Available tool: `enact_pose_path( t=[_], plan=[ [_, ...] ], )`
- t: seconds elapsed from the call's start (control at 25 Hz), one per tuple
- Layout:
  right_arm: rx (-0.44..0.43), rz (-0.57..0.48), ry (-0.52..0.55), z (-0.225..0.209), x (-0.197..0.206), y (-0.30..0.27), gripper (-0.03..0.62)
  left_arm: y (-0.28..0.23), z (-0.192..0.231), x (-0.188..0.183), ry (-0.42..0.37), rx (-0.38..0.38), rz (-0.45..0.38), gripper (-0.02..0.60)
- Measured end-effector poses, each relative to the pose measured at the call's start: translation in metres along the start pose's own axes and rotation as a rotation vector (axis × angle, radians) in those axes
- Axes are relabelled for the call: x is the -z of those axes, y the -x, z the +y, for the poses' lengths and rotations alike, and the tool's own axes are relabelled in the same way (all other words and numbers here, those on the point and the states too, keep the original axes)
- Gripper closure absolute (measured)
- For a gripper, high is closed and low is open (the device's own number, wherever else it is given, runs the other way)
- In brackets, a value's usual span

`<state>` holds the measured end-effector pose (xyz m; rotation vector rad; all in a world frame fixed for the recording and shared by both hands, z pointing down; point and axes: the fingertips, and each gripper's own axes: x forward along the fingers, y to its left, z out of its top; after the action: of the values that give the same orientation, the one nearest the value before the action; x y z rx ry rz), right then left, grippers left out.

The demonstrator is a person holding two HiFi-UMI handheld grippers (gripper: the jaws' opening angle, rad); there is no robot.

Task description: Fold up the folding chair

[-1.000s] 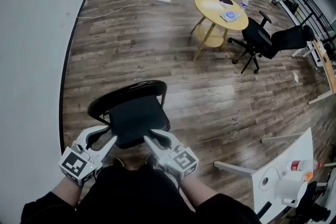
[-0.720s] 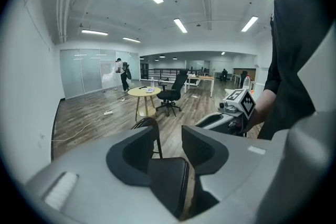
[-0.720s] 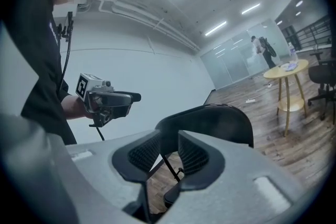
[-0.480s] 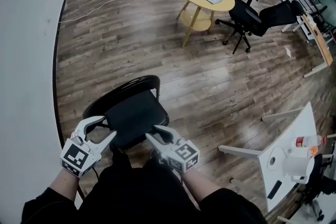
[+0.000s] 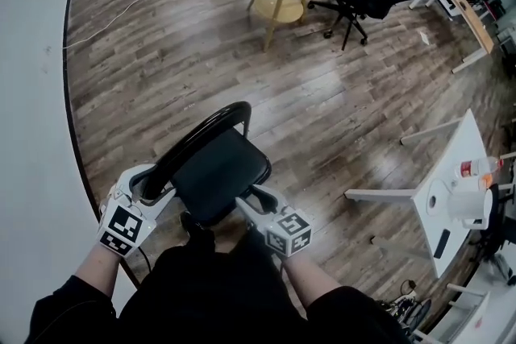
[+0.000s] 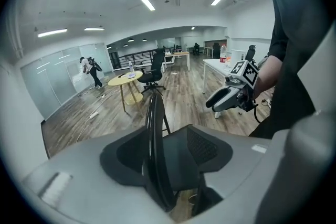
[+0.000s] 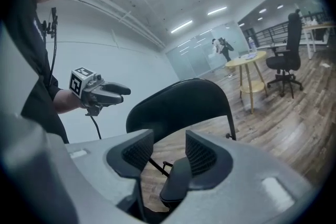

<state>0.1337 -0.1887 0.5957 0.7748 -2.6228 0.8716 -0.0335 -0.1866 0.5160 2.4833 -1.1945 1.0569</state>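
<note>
The black folding chair [image 5: 218,173] stands on the wooden floor [image 5: 322,93] at the person's knees. Its backrest hoop [image 6: 153,144] is on the far side and runs lower left to upper right in the head view. The left hand-held gripper [image 5: 151,188] has just been opening wide and loosely straddles that hoop. The right hand-held gripper [image 5: 248,202] has also been opening, with the seat edge [image 7: 176,186] between its parted jaws. Each gripper's cube shows black-and-white square markers.

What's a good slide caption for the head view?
Both grippers' jaws, just opening, straddle the black folding chair: left gripper round its backrest tube, right gripper at its seat edge.
</note>
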Motion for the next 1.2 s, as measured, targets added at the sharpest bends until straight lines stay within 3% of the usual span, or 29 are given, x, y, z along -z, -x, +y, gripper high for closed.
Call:
enact_pose_path(
  t=[0.16,0.6,1.2],
  plan=[
    [0.091,-0.015,-0.049,-0.006,0.013,-0.008,0.395,-0.008,0.015,0.025,-0.025,0.041,0.041,0.308],
    [0.269,-0.041,-0.240,-0.045,0.063,-0.012,0.345,-0.029,0.027,0.059,-0.032,0.106,0.096,0.305],
    [0.334,0.003,-0.542,-0.124,0.146,-0.034,0.281,-0.053,0.022,0.065,-0.037,0.124,0.212,0.302]
  ],
)
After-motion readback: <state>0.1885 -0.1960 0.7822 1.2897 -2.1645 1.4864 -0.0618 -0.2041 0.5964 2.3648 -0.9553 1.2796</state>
